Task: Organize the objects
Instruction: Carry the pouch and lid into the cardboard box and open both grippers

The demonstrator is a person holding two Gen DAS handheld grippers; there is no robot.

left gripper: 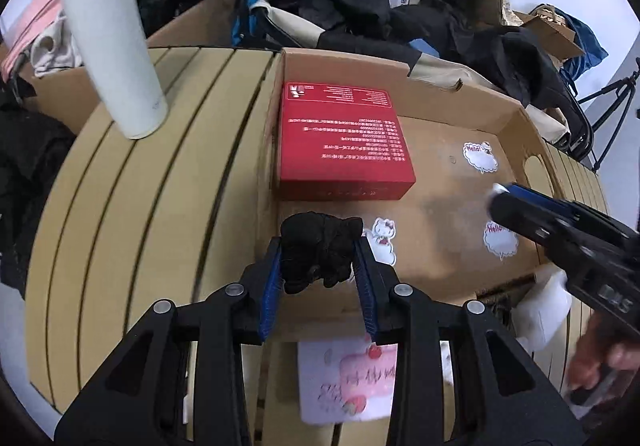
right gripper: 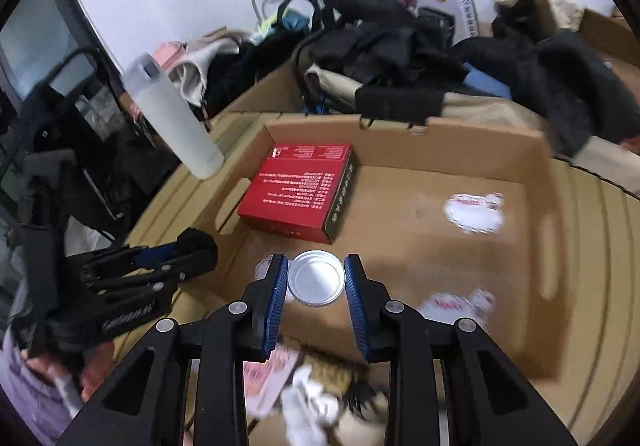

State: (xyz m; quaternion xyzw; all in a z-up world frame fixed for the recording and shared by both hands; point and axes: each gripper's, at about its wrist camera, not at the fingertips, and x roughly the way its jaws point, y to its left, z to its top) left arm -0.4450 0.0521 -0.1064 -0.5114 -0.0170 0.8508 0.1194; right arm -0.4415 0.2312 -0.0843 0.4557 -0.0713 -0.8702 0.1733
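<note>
Left wrist view: the left hand-held gripper (left gripper: 318, 266) holds a crumpled black glove (left gripper: 316, 250) between its blue pads, jaws narrow and pressing on both sides, just above the near left part of the shallow cardboard tray (left gripper: 516, 122). The tray rests on a slatted tan counter (left gripper: 140, 186). Inside it, a red box (left gripper: 340, 138) lies flat against the far left corner, white print facing up. Cartoon stickers (left gripper: 480, 158) dot the tray floor to the right and near the glove. A white bottle (left gripper: 110, 42) stands on the counter left of the tray, well apart from the box. From the lower right, the right hand-held gripper (left gripper: 504, 202) reaches in over the tray, blurred, something white at its tip. The right wrist view shows that gripper (right gripper: 316, 282) closed on a round silver tin (right gripper: 316, 278), pads touching its rim on both sides, over the near middle of the tray, just in front of the red box (right gripper: 298, 186). The left gripper (right gripper: 192, 250) appears at the left edge with the glove at its tip, by the tray's left wall. Dark clothes (right gripper: 400, 58) and bags pile up behind the tray. A pink note (left gripper: 348, 382) lies on the counter below the tray's near edge.
</note>
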